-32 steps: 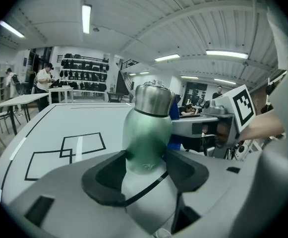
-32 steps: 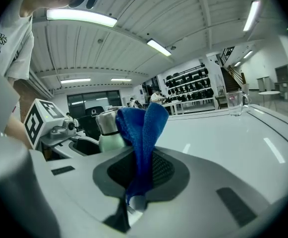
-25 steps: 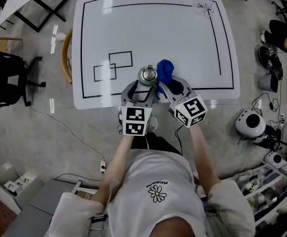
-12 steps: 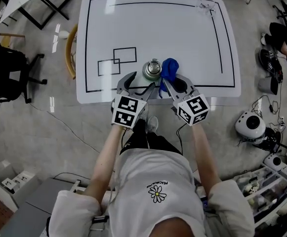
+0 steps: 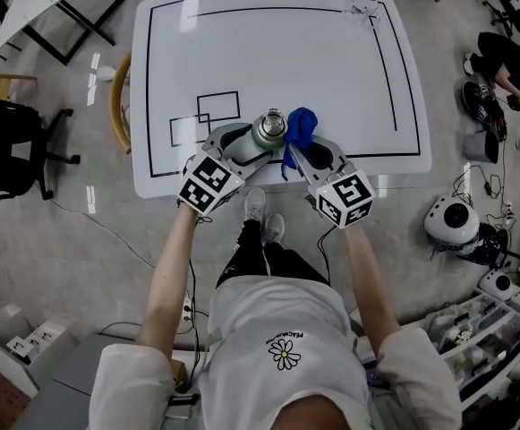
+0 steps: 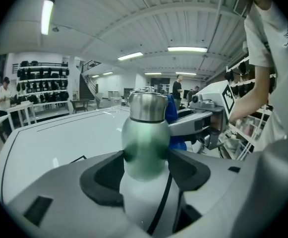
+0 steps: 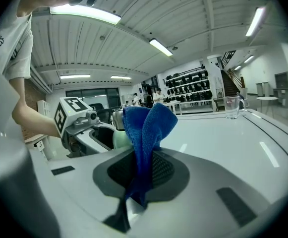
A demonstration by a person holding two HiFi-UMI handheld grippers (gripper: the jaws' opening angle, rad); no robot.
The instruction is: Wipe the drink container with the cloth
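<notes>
While the left tongs (image 5: 242, 147) close round the upright drink container (image 5: 268, 131) at the desk's (image 5: 331, 61) near edge, pads against its green body, the right tongs (image 5: 308, 154) pinch the blue cloth (image 5: 301, 127) just to its right, apparently touching; the wipe must travel leftward.

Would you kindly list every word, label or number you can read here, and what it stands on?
Shirt: a short line of print above a daisy, too small to read.
Marker cubes: square patterns only, no letters.
Bottle, cloth, table: no print visible.
</notes>
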